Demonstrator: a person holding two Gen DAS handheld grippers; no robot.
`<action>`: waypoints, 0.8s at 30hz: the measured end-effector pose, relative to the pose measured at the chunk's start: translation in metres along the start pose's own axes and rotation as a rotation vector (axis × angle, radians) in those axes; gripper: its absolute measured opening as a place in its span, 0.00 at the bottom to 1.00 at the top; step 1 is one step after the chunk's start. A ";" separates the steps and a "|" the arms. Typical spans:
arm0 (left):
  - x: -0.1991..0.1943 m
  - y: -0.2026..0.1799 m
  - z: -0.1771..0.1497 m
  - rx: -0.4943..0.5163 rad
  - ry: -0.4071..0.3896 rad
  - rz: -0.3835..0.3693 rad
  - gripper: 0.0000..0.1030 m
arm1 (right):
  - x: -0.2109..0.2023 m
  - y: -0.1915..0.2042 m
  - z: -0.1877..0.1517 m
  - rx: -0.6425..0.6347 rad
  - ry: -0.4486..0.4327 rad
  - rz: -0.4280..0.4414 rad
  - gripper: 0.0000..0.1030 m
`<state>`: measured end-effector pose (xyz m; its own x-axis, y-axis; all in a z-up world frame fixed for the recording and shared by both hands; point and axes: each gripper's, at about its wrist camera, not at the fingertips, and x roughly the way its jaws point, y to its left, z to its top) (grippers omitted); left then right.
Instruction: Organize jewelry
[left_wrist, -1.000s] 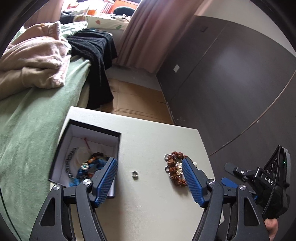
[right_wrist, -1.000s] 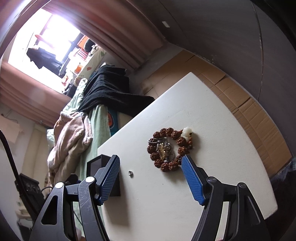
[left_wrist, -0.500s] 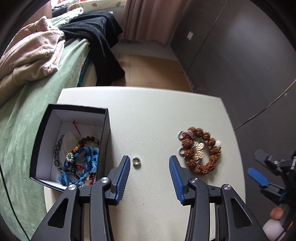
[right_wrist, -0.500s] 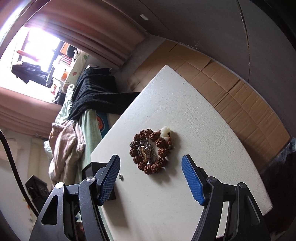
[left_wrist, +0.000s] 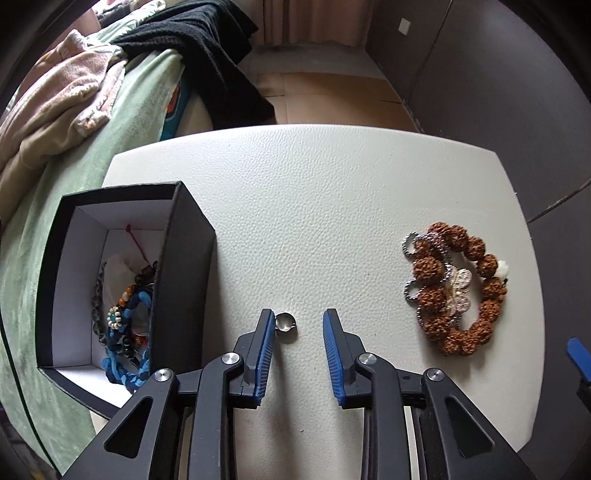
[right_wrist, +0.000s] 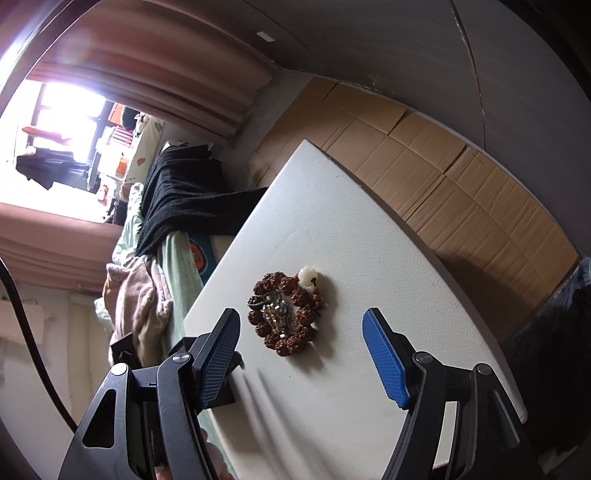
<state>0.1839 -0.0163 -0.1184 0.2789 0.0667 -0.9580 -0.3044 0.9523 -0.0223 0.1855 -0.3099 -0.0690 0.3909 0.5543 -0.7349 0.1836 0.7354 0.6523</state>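
A small silver ring (left_wrist: 285, 322) lies on the white table (left_wrist: 314, 206). My left gripper (left_wrist: 298, 325) is open with its fingers low on either side of the ring, the left fingertip almost touching it. A black box (left_wrist: 184, 258) with a white inside holds several bracelets, among them a blue braided one (left_wrist: 127, 325). A brown bead bracelet (left_wrist: 458, 288) with a silver chain and pendant lies to the right. In the right wrist view my right gripper (right_wrist: 301, 328) is open and hovers over the brown bead bracelet (right_wrist: 286, 317).
A bed with a green cover (left_wrist: 140, 96), pink blanket (left_wrist: 62, 96) and black cloth (left_wrist: 207, 44) lies to the left of the table. Cardboard sheets (right_wrist: 443, 177) cover the floor beyond it. A dark wall (left_wrist: 498, 74) stands behind. The box (right_wrist: 122, 347) shows behind my left finger in the right wrist view.
My left gripper has moved down and forward to the ring and narrowed its opening around it. My right gripper has drawn closer over the brown bead bracelet.
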 end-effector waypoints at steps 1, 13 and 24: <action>0.000 -0.001 -0.001 0.004 -0.008 0.010 0.27 | 0.000 -0.001 0.001 0.000 0.002 -0.003 0.68; -0.015 0.001 0.003 -0.001 -0.039 -0.010 0.11 | 0.018 0.009 -0.004 -0.058 0.056 -0.015 0.62; -0.068 0.022 -0.012 -0.024 -0.175 -0.156 0.11 | 0.050 0.015 -0.014 -0.089 0.109 -0.060 0.43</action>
<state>0.1475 -0.0031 -0.0575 0.4768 -0.0279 -0.8786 -0.2664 0.9479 -0.1747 0.1949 -0.2653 -0.0985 0.2806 0.5439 -0.7908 0.1214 0.7972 0.5914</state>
